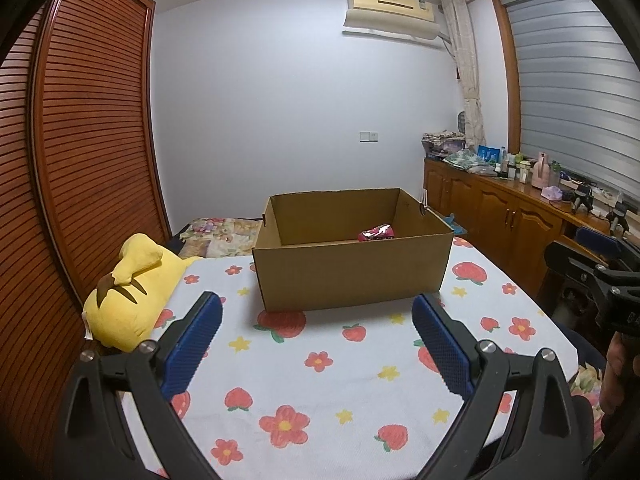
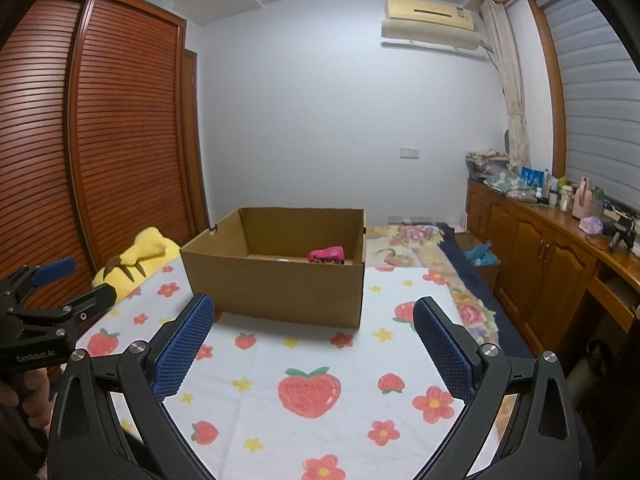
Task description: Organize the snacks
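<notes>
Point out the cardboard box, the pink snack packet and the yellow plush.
cardboard box (image 1: 352,276), left wrist view, front wall.
pink snack packet (image 2: 326,255), right wrist view, top face.
yellow plush (image 1: 132,300), left wrist view, back.

Yellow plush toy (image 1: 132,292), louvered wardrobe (image 1: 88,128), air conditioner (image 1: 390,12)

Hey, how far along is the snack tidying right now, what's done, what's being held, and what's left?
Done: one pink snack packet already lies inside the cardboard box on the strawberry-print cloth. In hand: nothing; the left tool and right tool are both open and empty, short of the box. Left: no other loose snacks show on the cloth, so the job may be nearly finished, or more lie out of view.
</notes>
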### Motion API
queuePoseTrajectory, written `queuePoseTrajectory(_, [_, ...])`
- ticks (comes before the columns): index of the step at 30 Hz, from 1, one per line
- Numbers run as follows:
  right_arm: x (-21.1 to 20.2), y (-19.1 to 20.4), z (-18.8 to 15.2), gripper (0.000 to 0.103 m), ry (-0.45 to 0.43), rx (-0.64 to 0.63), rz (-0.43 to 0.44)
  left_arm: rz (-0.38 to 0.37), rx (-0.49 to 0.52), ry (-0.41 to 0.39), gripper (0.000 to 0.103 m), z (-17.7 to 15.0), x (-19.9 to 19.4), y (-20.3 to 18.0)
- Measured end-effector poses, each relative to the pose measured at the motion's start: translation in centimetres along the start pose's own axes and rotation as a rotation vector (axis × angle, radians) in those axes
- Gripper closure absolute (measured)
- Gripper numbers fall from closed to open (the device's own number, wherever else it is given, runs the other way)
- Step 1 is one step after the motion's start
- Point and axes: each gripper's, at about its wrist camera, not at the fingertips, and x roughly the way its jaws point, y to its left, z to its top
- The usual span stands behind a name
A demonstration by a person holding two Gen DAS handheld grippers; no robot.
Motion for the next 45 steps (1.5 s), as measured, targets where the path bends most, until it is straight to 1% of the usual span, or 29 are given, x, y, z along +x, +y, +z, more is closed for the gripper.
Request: queuePoseTrajectory(45, [-0.07, -0.33, -0.58, 0.001, 0.005, 0.004, -0.003, 0.001, 0.004, -0.011, 0.006, -0.41, -0.47, 0.27])
